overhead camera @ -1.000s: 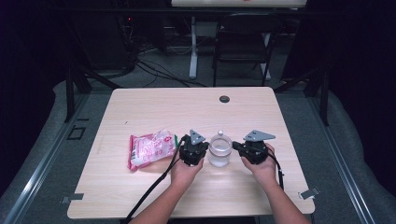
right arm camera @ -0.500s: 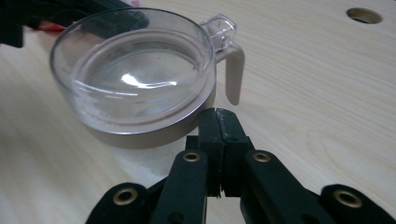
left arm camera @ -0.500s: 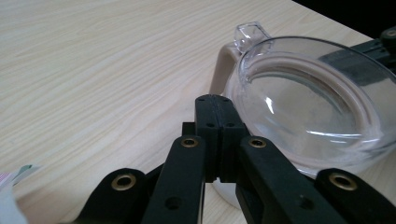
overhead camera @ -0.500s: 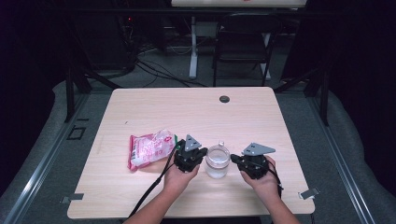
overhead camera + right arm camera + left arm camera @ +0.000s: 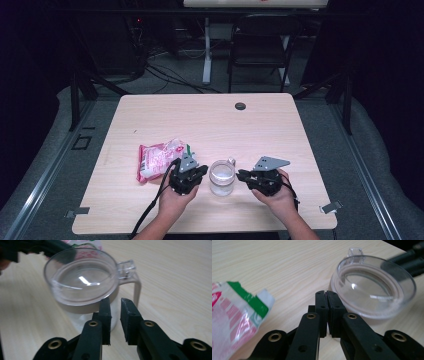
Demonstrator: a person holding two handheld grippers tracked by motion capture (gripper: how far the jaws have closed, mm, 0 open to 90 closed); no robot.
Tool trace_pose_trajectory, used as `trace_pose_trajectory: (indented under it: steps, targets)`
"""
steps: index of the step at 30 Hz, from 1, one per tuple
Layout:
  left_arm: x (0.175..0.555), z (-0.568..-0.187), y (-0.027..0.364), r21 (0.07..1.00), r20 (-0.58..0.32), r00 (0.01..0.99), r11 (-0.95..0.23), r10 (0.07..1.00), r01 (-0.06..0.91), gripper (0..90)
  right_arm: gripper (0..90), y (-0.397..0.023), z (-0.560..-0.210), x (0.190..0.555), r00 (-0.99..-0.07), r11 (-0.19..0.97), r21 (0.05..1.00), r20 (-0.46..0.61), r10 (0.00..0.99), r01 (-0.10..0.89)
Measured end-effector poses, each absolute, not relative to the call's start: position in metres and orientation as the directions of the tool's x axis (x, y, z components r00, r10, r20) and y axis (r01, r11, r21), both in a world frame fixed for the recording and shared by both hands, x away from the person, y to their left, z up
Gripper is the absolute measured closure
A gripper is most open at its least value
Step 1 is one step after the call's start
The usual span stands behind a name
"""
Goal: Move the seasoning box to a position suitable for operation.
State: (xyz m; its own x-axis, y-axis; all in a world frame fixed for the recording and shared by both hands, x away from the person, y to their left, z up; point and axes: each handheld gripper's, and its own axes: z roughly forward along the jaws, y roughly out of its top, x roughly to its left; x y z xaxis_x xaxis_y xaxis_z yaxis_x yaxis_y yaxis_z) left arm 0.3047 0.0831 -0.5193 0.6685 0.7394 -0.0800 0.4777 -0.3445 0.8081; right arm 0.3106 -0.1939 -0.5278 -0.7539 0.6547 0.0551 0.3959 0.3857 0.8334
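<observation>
High view shows the lidded clear jar (image 5: 222,177) standing upright near the table's (image 5: 280,125) front edge between both grippers, the left gripper (image 5: 192,175) closed and empty, the right gripper (image 5: 241,175) just parted with nothing between its jaws, lid seated, torn pink packet (image 5: 157,160) lying just beside the left gripper.

A lab or recording studio is suggested. A bare wooden table (image 5: 210,125) is set on grey carpet (image 5: 395,175) and ringed by black curtains (image 5: 30,75) — daylight is shut out. Cables (image 5: 165,70) are strewn on the floor behind, beside a folding chair (image 5: 260,45) and a white desk leg (image 5: 206,50).
</observation>
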Motion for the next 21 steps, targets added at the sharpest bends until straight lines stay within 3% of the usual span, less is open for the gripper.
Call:
trace_pose_trajectory:
  steps: [10, 21]
  targets:
    - [0.281, -0.527, 0.085, 0.809, -0.084, 0.663, -0.337, 0.744, 0.481, 84.4, 73.1, -0.188, -0.545, 0.336, -0.728, 0.422, 0.819, -0.009, 0.686, 0.388]
    - [0.267, -0.532, 0.076, 0.809, -0.094, 0.667, -0.334, 0.74, 0.484, 74.9, 71.7, -0.18, -0.555, 0.355, -0.745, 0.427, 0.812, 0.015, 0.666, 0.398]
